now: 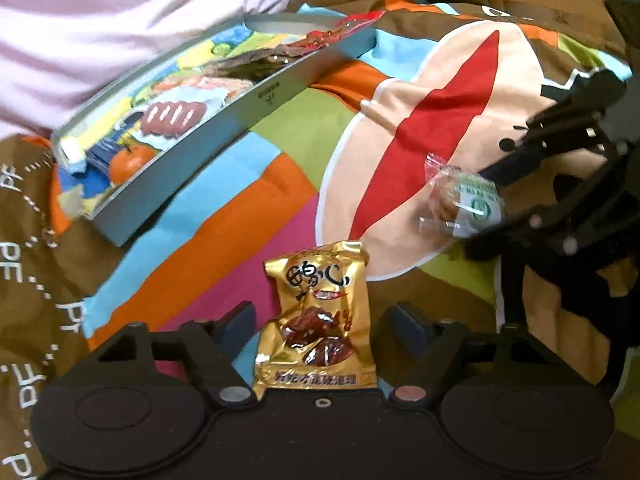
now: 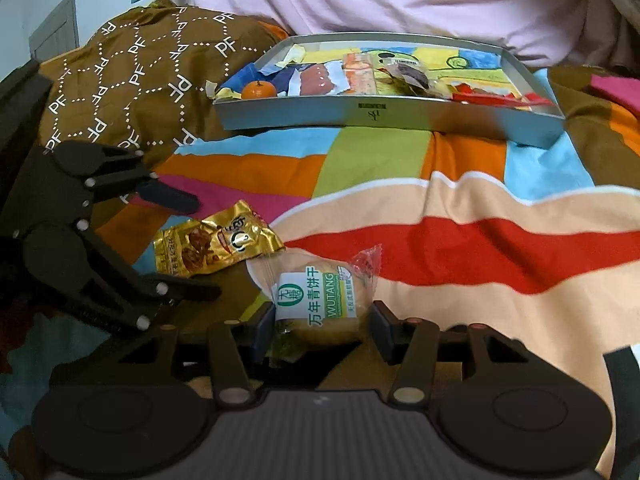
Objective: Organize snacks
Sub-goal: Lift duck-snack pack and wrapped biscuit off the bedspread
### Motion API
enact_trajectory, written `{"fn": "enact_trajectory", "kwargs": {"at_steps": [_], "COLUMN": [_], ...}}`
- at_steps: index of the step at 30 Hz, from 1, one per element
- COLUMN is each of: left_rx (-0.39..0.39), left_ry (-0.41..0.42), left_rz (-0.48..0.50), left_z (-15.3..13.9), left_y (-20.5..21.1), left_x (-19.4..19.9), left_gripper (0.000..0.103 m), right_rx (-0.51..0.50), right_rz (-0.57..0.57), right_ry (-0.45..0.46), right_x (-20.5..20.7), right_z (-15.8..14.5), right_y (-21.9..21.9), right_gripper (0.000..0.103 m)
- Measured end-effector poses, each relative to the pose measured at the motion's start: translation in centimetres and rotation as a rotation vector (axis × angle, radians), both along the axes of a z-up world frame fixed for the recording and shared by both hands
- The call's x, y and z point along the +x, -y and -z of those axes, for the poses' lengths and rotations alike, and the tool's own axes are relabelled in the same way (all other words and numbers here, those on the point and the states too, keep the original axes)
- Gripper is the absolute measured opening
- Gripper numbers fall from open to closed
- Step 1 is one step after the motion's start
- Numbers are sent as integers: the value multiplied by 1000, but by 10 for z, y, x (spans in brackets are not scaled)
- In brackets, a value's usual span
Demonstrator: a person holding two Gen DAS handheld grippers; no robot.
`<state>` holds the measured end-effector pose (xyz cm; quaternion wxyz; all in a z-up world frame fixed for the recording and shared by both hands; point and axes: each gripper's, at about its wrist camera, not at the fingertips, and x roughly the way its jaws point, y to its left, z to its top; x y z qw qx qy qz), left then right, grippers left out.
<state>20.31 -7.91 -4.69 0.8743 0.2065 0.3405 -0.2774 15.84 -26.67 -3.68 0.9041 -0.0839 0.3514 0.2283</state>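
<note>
Left gripper [image 1: 324,320] spread wide around crinkled gold foil snack packet [image 1: 318,320] on colourful patchwork bedspread [image 1: 248,208]. Right gripper [image 2: 324,326] pinching round clear-wrapped biscuit [image 2: 316,304].

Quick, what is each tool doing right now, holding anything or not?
Left tool: open, around the gold snack packet, not gripping it.
Right tool: closed on the Wutang biscuit packet.

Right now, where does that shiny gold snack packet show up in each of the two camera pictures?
Left wrist view: the gold snack packet lies bottom centre, between the open fingers of the left gripper.
Right wrist view: the packet sits left of centre, between the left gripper's fingers there, beside the wrapped biscuit.
Shared landmark: the grey snack tray, behind the packet in both.
</note>
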Motion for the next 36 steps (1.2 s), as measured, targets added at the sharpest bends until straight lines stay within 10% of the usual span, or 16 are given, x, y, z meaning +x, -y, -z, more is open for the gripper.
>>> {"fn": "enact_trajectory", "kwargs": {"at_steps": [15, 36], "left_rx": [-62, -196], "left_ry": [-154, -194], "left_rz": [-206, -388], "left_z": [-9, -8], "left_y": [-11, -48], "left_x": [-15, -64], "left_gripper": [50, 58], "right_rx": [-8, -77], "right_rz": [-21, -123], "right_ry": [15, 8], "right_x": [-12, -26], "right_z": [1, 0], "right_y": [-5, -43], "right_gripper": [56, 76]}}
